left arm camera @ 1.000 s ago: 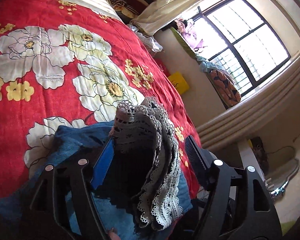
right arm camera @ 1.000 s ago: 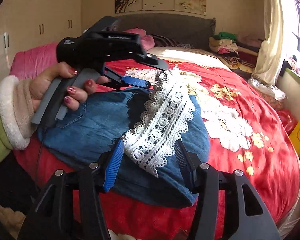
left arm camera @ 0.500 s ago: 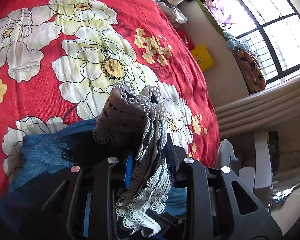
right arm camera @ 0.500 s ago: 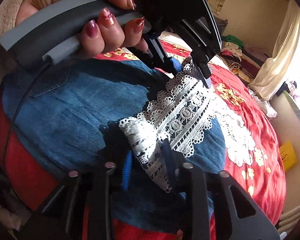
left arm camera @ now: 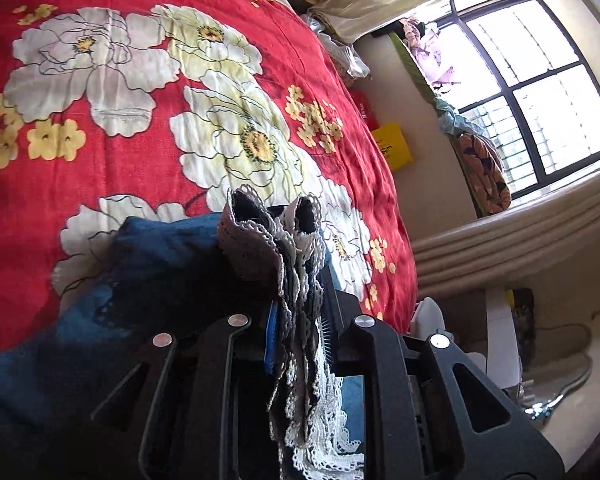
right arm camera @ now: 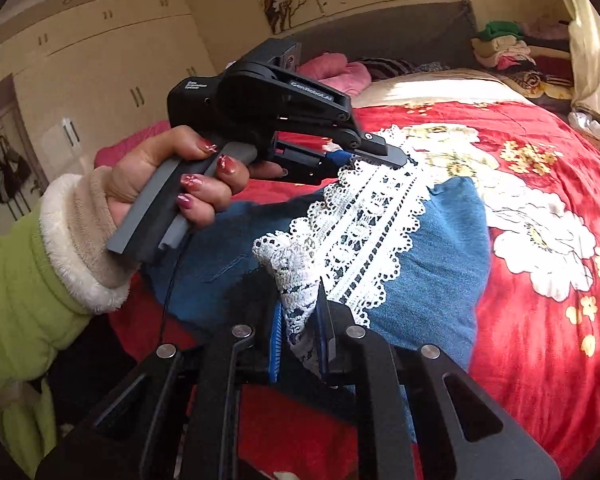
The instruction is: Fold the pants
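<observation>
I held a claw in each hand over a bed with a red flowered bedspread (right arm camera: 540, 152). On it lay a pair of blue denim pants (right arm camera: 432, 240) with a white lace hem (right arm camera: 364, 216), bunched in a compact heap near the bed's edge.

My right claw (right arm camera: 300, 332) was closed down to a narrow gap on one end of the lace hem, the trim pinched between its blue pads. My left claw (left arm camera: 300, 316) was closed on the other end of the lace; in its own view the trim ran up between the fingers and curled over in front of them. Seen from the right view, my left hand (right arm camera: 172, 184), in a green sleeve with a fleecy cuff, squeezed the handle, and the lace stretched between the two claws, above the denim.

I judged the folding partly done: the denim already looked doubled over, and the held hem had not yet been laid flat. How many folds lay beneath I could not tell.

The waistband and the legs' full length were hidden under the heap. The left view showed the denim only as a dark shadowed mass. A stack of clothes (right arm camera: 504, 48) sat beyond the bed's far corner.
</observation>
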`<state>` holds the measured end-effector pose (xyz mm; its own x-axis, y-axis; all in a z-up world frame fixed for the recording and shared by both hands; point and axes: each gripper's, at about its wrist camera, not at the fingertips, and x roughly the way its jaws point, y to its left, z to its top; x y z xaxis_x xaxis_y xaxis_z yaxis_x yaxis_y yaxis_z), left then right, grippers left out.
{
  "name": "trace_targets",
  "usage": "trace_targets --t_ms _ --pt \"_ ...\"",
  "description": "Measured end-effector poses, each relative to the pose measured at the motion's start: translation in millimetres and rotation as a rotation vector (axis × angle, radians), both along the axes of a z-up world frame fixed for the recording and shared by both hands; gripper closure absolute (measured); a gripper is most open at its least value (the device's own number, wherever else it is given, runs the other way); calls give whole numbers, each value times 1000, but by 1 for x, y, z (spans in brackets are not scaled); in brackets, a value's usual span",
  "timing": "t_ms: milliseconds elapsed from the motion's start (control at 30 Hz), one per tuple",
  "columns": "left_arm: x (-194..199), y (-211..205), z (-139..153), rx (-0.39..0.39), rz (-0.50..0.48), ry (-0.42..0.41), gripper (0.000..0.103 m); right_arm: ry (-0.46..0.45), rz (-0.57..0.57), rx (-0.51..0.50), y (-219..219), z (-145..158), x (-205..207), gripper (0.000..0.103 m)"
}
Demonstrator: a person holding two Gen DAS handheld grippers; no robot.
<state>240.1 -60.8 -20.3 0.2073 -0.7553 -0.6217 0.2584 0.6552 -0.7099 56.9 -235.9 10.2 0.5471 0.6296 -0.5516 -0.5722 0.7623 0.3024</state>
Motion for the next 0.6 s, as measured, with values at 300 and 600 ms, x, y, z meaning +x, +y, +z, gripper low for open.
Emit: trace_targets --t_ms 300,600 --pt "-17 41 -32 -30 68 25 88 64 88 -161 46 -27 -4 83" --pt "-29 56 -19 -148 87 -45 94 55 -61 52 -18 12 11 42"
